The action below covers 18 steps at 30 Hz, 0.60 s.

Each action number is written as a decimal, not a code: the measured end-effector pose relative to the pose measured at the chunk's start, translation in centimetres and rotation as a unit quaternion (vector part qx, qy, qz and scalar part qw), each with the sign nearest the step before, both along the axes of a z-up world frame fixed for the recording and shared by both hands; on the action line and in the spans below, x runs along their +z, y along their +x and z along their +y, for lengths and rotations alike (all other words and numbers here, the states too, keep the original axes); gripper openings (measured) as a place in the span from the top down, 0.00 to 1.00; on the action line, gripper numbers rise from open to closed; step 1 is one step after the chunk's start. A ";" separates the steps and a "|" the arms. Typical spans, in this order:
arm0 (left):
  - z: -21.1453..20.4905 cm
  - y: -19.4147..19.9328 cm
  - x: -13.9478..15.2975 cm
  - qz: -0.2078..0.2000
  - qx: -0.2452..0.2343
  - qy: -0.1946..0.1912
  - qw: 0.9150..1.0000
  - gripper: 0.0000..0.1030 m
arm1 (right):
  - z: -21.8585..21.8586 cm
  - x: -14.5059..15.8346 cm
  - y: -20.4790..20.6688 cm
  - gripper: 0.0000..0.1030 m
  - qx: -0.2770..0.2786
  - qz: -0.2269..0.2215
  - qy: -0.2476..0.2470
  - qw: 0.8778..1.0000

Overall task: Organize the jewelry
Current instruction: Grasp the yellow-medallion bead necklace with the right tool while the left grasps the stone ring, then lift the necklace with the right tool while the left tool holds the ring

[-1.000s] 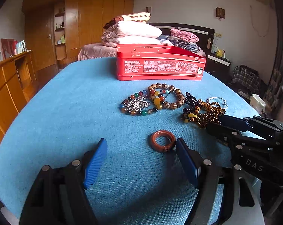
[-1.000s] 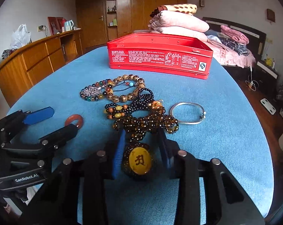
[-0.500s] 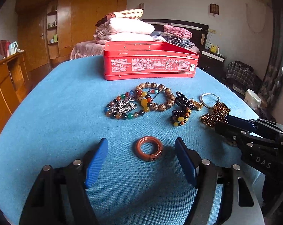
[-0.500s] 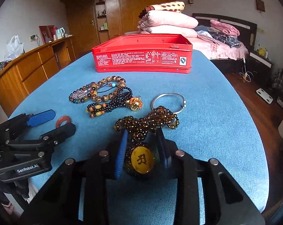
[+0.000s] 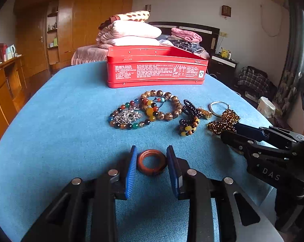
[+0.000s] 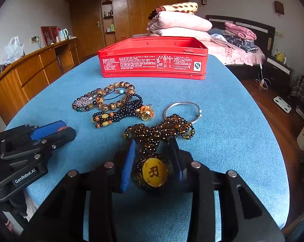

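My left gripper [image 5: 152, 161] has closed around a brown-red ring [image 5: 152, 162] lying on the blue table; its blue pads touch the ring's sides. My right gripper [image 6: 153, 157] is shut on an amber bead necklace [image 6: 162, 130], with its yellow pendant [image 6: 154, 172] between the fingers. The necklace also shows in the left wrist view [image 5: 223, 121]. An open red tin box [image 5: 156, 68] stands at the far side of the table; it also shows in the right wrist view [image 6: 154, 60]. The ring is mostly hidden behind the left gripper in the right wrist view.
Between the grippers and the box lie a multicoloured bead bracelet [image 5: 129, 117], a brown bead bracelet [image 5: 164, 104], a black bead string with a gold charm [image 6: 119, 113] and a silver bangle [image 6: 182, 111]. The table's edge [image 6: 268, 141] curves away on the right. A wooden cabinet [image 6: 31, 72] stands left.
My left gripper moved forward and its jaws closed onto the ring. My right gripper kept its hold and dragged the amber necklace back from the pile.
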<state>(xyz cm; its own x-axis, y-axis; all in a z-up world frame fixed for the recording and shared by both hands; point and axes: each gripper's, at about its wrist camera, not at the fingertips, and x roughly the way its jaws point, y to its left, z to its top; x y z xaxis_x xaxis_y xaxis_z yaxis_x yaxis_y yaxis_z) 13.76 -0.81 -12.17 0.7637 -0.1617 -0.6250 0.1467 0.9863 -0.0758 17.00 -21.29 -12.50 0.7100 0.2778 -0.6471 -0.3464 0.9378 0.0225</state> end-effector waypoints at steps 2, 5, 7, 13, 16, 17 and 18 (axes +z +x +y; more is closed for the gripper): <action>0.2 0.0 0.0 0.001 0.000 -0.006 1.000 0.71 | 0.5 -0.1 -0.2 0.70 0.001 -0.010 -0.016 1.000; 0.5 -0.1 0.1 0.000 0.004 -0.009 1.000 0.71 | 0.5 -0.1 -0.3 0.71 0.002 -0.013 -0.019 1.000; 0.7 -0.1 0.1 0.001 0.006 -0.013 1.000 0.71 | 0.2 0.0 -0.4 0.78 0.005 -0.012 -0.007 1.000; 1.3 -0.3 0.5 -0.005 0.015 -0.020 1.000 0.71 | -0.5 0.7 -1.2 0.91 0.024 -0.021 0.023 0.999; 1.4 -0.3 0.5 -0.003 0.017 -0.023 1.000 0.71 | -0.6 0.5 -0.8 0.90 0.024 -0.006 0.034 0.999; 1.3 -0.3 0.4 -0.001 0.016 -0.023 1.000 0.71 | -0.7 0.5 -0.7 0.88 0.025 0.001 0.042 0.999; 1.3 -0.2 0.4 0.000 0.016 -0.022 1.000 0.71 | -0.8 0.5 -0.5 0.88 0.026 0.009 0.051 0.998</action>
<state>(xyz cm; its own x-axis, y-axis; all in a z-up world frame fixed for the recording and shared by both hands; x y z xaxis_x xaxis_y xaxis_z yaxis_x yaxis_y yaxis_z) 13.54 0.49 -11.81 0.7683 -0.1657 -0.6183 0.1160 0.9860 -0.1201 16.48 -22.11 -12.03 0.6817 0.3791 -0.6258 -0.3934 0.9110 0.1233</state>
